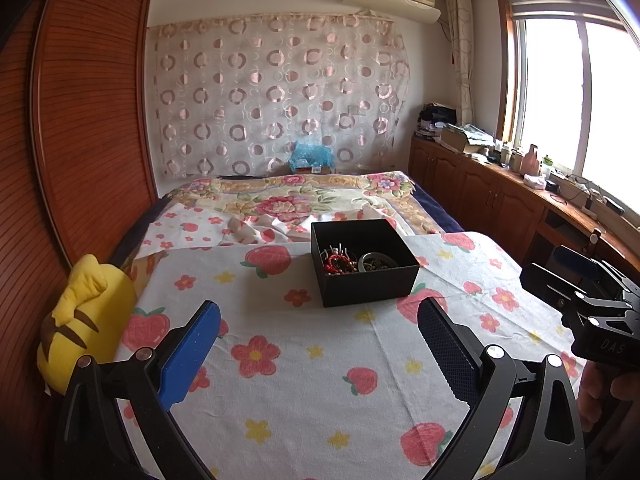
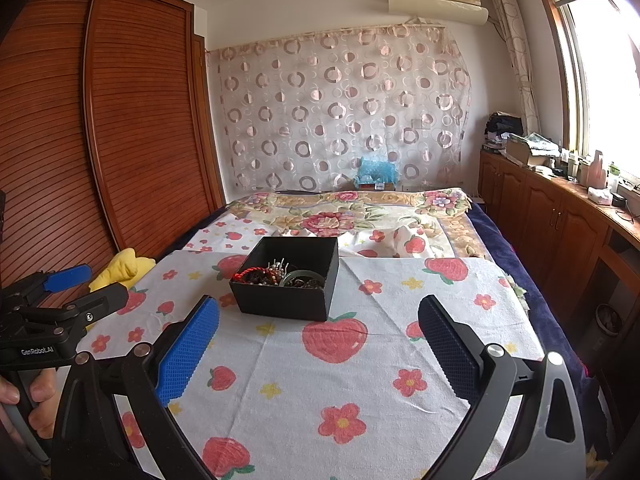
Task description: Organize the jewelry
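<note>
Black lettering "GenRobot.AI" is read on the left gripper (image 2: 76,284), "DAS" on the right gripper (image 1: 560,268); both are held wide apart and empty. At twelve o'clock the black jewelry box (image 1: 362,262) is set corner-on upon the strawberry cloth (image 1: 300,360)

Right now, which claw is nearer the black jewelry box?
Roughly even, perhaps the right claw. The black jewelry box lies ahead, slightly left; from the left claw it lies ahead, slightly right.
</note>
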Available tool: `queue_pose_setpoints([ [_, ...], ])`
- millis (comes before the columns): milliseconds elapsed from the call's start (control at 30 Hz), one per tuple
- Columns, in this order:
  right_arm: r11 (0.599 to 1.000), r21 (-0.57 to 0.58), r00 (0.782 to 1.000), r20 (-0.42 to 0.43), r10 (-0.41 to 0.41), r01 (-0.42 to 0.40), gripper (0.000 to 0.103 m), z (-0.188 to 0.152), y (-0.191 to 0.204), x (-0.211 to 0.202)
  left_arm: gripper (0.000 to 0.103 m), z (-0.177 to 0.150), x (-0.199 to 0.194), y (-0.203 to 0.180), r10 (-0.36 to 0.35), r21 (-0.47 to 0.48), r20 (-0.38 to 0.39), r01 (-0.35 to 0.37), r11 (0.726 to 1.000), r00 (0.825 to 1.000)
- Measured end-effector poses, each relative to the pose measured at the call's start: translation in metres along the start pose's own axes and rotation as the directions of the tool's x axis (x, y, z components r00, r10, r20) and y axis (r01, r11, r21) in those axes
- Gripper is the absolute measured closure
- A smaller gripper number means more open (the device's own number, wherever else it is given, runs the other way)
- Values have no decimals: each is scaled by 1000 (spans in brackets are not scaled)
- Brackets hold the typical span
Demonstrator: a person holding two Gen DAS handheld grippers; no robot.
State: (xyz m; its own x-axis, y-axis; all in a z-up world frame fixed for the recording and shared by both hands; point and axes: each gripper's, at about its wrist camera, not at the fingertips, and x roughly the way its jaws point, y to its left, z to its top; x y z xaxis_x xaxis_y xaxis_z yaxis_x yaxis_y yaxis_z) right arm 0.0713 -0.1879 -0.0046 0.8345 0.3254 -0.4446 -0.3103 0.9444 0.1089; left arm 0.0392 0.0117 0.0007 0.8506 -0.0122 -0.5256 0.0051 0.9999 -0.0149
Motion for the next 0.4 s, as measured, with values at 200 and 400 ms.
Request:
queue_pose_setpoints([
  [200, 1000, -1, 1000, 0, 0, 0, 3, 0, 0, 0, 8, -1, 0, 0, 0, 0, 0, 0, 1000, 1000],
  [400, 1000, 1, 1000, 1, -1, 1, 3, 0, 0, 0, 8, 1, -1, -2, 1, -1, 1, -1, 1000, 1000],
])
